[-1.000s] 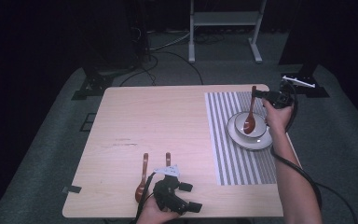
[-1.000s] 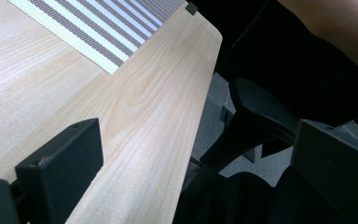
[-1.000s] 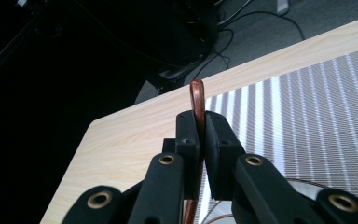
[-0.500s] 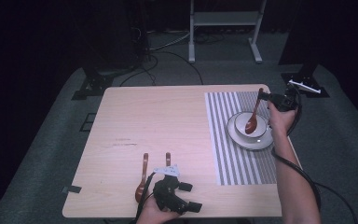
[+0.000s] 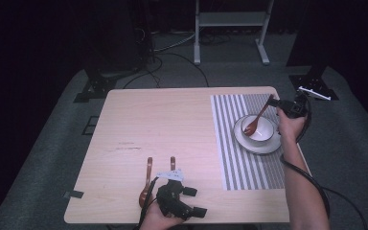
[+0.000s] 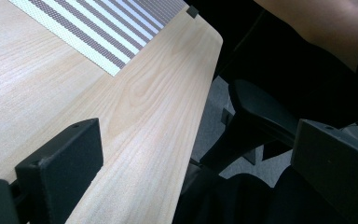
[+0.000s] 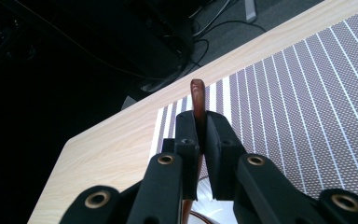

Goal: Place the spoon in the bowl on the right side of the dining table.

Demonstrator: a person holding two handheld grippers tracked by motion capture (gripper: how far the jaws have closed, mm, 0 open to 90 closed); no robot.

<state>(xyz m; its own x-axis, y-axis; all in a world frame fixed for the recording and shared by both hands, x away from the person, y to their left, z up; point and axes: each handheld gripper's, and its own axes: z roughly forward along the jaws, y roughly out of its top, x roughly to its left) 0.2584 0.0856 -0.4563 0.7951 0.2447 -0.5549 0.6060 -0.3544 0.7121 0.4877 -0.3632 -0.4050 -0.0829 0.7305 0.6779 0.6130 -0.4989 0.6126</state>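
On the striped placemat [image 5: 249, 143] at the table's [image 5: 172, 124] far right, my right gripper [image 5: 283, 104] clamps the handle of a brown wooden spoon [image 5: 257, 117], its head dipped into the white bowl [image 5: 258, 128] on a saucer [image 5: 261, 145]. In the right gripper view the jaws pinch the handle, whose tip stands just above them. At the near edge my left gripper [image 5: 199, 201] rests empty, jaws spread, beside two more wooden spoons [image 5: 147, 184].
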